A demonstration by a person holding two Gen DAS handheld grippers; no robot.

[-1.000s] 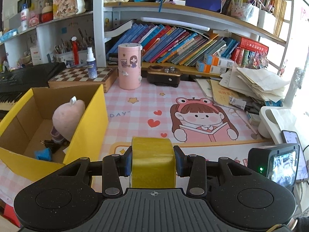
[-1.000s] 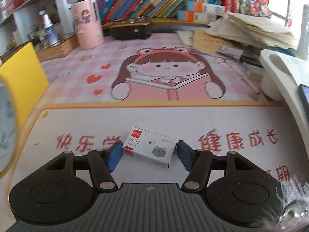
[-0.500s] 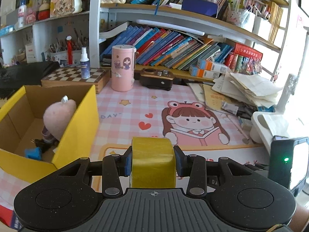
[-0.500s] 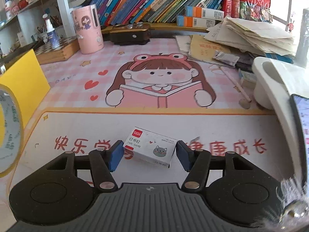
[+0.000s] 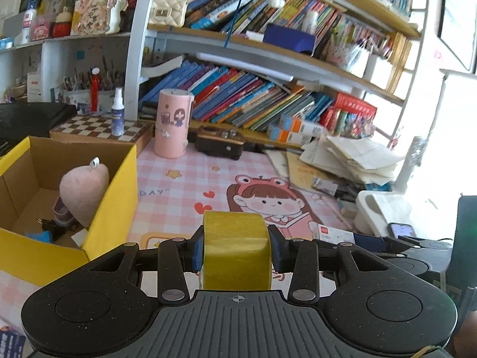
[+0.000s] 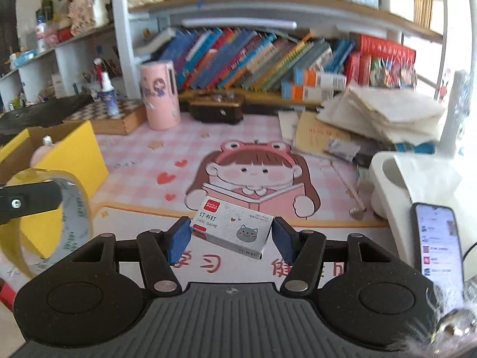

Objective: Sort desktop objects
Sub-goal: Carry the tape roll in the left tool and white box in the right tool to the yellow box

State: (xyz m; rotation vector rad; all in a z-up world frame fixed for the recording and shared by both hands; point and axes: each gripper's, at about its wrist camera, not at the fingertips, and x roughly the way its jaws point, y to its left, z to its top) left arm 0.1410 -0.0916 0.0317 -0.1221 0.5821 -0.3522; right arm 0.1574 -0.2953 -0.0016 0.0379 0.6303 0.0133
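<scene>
**Tape roll and staple box held above the desk mat**

Tape roll (image 5: 237, 249), one yellow piece, is clamped between the blue pads of the left gripper (image 5: 236, 249), just right of the yellow cardboard box (image 5: 113, 208). The right gripper (image 6: 231, 237) closes its pads on one staple box (image 6: 231, 229), tilted, above the pink desk mat (image 6: 190, 146). Both grippers point level toward the bookshelf. One pink plush (image 5: 83, 189) lies inside the cardboard box.
</scene>
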